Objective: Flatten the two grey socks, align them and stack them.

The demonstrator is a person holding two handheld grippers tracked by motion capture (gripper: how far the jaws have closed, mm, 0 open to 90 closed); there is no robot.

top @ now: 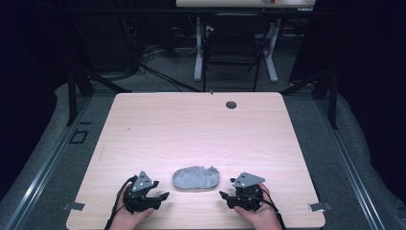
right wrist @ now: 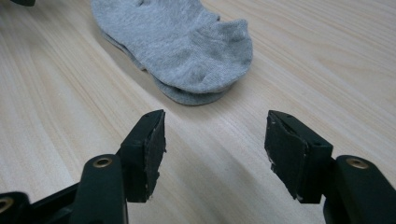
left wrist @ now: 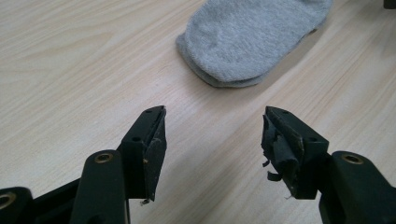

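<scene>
I take the grey socks (top: 196, 177) as my landmark: two ankle socks laid one on the other, flat on the light wood-grain table (top: 191, 129), close to my edge and about midway across it. From my high view, the left gripper (top: 163, 196) sits just left of the socks and the right gripper (top: 224, 195) just right of them, each held in a hand (top: 131, 216) that comes in from the bottom edge; the other hand (top: 258, 215) mirrors it. In the left gripper view the jaws stand spread wide with bare table between them, the socks (left wrist: 254, 39) lying ahead and apart from the tips; the rubber pad (left wrist: 279, 149) on one jaw is torn and frayed. In the right gripper view the jaws are likewise spread, nothing between them, the socks (right wrist: 182, 44) ahead, not touching.

Beyond the socks, the table runs bare to a small dark round grommet (top: 231, 104) near its far edge. Past that I see a grey carpeted floor (top: 306, 124), a dark chair (top: 233, 48) behind the table, the white legs of another desk (top: 198, 48), and loose cables (top: 143, 57) to the far left. Metal rails (top: 43, 163) run along the floor on both sides, and the edges of the room are dark.
</scene>
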